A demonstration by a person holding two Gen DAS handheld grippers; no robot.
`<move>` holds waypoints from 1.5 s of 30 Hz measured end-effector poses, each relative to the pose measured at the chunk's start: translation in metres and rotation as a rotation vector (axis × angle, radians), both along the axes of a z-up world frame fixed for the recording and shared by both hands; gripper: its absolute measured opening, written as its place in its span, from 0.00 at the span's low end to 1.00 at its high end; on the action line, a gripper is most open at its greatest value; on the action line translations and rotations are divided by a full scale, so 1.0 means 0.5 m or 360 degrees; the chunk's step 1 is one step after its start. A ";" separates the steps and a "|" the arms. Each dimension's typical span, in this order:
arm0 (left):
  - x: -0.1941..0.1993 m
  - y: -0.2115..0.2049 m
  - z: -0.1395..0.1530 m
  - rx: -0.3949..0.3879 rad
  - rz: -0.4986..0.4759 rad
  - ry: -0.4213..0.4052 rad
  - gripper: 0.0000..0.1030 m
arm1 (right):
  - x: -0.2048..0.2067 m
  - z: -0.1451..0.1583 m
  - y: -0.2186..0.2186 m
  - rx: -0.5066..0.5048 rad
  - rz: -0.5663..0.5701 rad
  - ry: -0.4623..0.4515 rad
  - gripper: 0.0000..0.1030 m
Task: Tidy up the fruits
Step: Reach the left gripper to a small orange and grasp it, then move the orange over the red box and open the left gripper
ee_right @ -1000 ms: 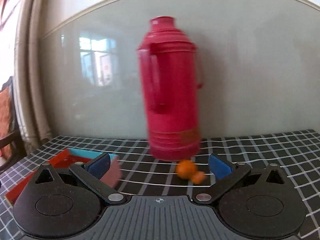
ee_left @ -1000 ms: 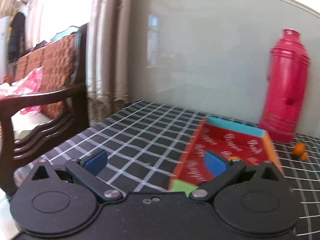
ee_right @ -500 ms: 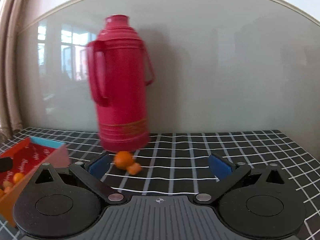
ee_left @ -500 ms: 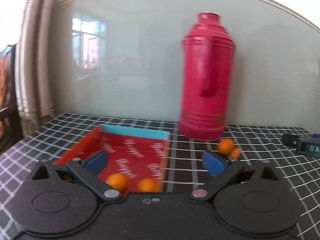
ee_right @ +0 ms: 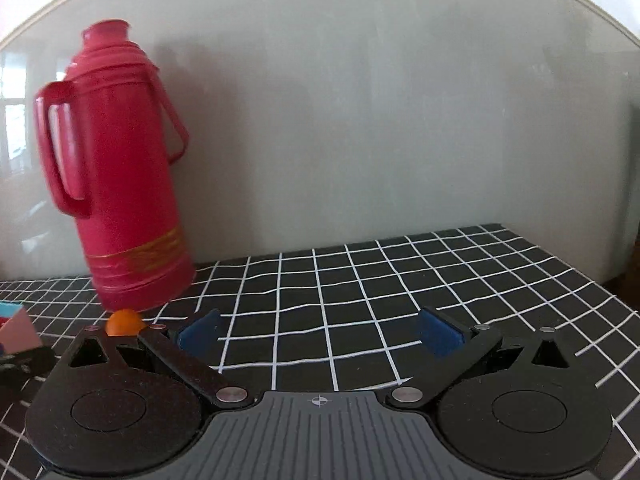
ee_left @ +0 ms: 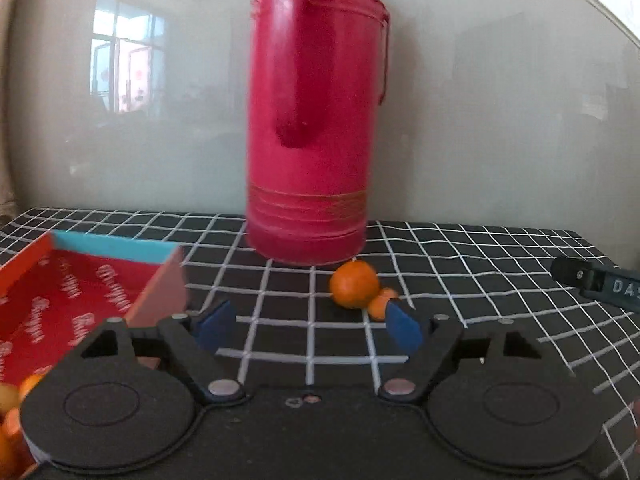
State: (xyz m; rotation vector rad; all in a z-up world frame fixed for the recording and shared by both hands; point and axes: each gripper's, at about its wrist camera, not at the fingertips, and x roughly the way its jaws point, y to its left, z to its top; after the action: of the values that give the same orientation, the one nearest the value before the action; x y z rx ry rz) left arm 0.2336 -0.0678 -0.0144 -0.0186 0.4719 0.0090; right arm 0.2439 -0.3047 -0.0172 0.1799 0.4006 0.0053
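Observation:
In the left wrist view, a large orange (ee_left: 354,289) and a small orange (ee_left: 380,305) lie touching on the checked cloth, just in front of the red thermos (ee_left: 314,120). My left gripper (ee_left: 310,326) is open and empty, a short way before them; its right fingertip overlaps the small orange. A red box (ee_left: 60,300) at the left holds several oranges (ee_left: 12,404) in its near corner. My right gripper (ee_right: 320,334) is open and empty over bare cloth. One orange (ee_right: 125,321) shows behind its left finger.
The thermos (ee_right: 120,176) stands near the grey wall at the back. The black checked tablecloth (ee_right: 360,280) covers the table, whose right edge shows in the right wrist view. The other gripper's black tip (ee_left: 592,280) shows at the right of the left wrist view.
Both grippers have swung to the right. The left one now faces the thermos and the two loose oranges and is nearer to them. The box has slid to the left of both views.

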 end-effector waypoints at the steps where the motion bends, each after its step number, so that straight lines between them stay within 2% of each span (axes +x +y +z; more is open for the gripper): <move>1: 0.022 -0.010 -0.003 0.0020 -0.0010 0.0008 0.69 | 0.006 0.000 -0.003 0.0020 -0.0005 -0.0002 1.00; 7: 0.119 -0.035 -0.033 0.0019 -0.0019 0.0080 0.59 | 0.046 -0.026 -0.009 0.0016 0.0014 0.0043 1.00; 9: 0.133 -0.040 -0.042 -0.0011 -0.0022 0.0106 0.58 | 0.066 -0.036 -0.013 -0.0015 -0.0003 0.0074 1.00; 13: 0.157 -0.058 -0.062 -0.0003 -0.0042 0.0144 0.55 | 0.085 -0.045 -0.033 0.0041 -0.0032 0.0092 1.00; 16: 0.174 -0.064 -0.062 -0.0018 -0.0041 0.0135 0.48 | 0.090 -0.047 -0.037 0.0050 -0.0035 0.0086 1.00; 17: 0.177 -0.066 -0.062 -0.0012 -0.0048 0.0133 0.42 | 0.093 -0.049 -0.038 0.0052 -0.0033 0.0085 1.00; 20: 0.173 -0.081 -0.062 0.0039 -0.0051 0.0114 0.38 | 0.094 -0.044 -0.039 0.0060 -0.0026 0.0083 1.00; 21: 0.168 -0.084 -0.061 0.0046 -0.0046 0.0100 0.30 | 0.093 -0.043 -0.039 0.0065 -0.0024 0.0081 1.00; 30: 0.113 -0.079 -0.051 0.0068 -0.0101 0.0091 0.30 | 0.071 -0.032 -0.051 0.0148 -0.0035 0.0084 1.00; 33: 0.083 -0.073 -0.037 0.0086 -0.0117 0.0067 0.30 | 0.054 -0.024 -0.046 0.0130 -0.0025 0.0071 1.00; 40: -0.041 -0.029 0.029 0.0156 -0.0106 -0.0052 0.30 | 0.021 -0.023 -0.028 0.0102 0.0044 0.0102 1.00; 45: -0.126 0.035 0.064 0.0195 0.0020 -0.0109 0.30 | -0.015 -0.014 0.007 0.0134 0.0116 0.0116 1.00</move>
State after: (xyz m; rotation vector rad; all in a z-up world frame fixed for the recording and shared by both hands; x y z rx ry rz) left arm 0.1705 -0.0505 0.0178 0.0981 0.4020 0.0492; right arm 0.2363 -0.3014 -0.0242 0.2488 0.4797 0.0877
